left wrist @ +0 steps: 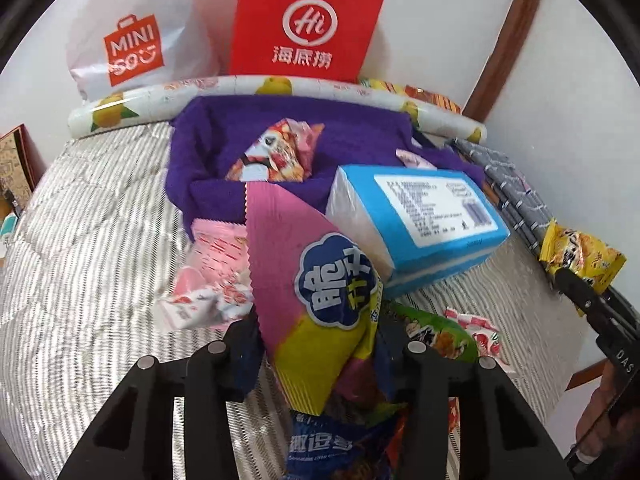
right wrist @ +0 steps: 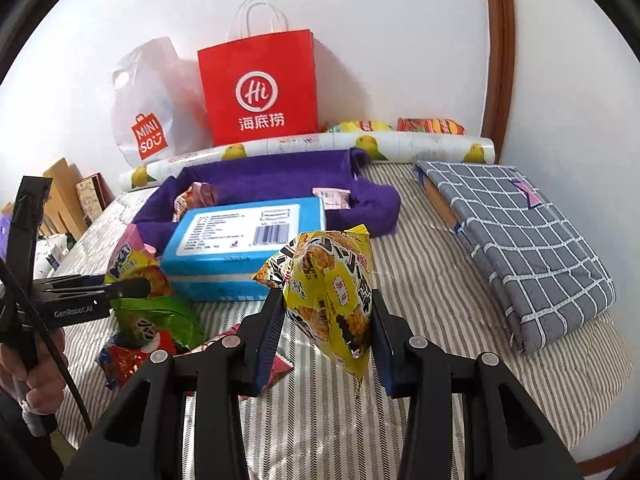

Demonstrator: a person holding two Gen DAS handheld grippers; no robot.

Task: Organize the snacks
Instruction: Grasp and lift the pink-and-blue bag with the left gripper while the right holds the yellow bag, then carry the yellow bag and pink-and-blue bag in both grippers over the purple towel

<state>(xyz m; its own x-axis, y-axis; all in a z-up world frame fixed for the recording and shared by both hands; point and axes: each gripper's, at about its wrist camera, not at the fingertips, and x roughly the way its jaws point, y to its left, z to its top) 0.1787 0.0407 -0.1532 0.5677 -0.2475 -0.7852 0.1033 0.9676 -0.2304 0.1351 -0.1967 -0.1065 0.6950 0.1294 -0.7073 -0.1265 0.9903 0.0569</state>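
Left wrist view: left hand-held gripper (left wrist: 316, 360) clamped on a pink-and-yellow snack bag (left wrist: 316, 280), raised before the blue box (left wrist: 416, 216) and purple cloth (left wrist: 208, 140).

Right wrist view: right hand-held gripper (right wrist: 326, 344) clamped on a yellow snack packet (right wrist: 332, 292) above the striped bed (right wrist: 420, 280).
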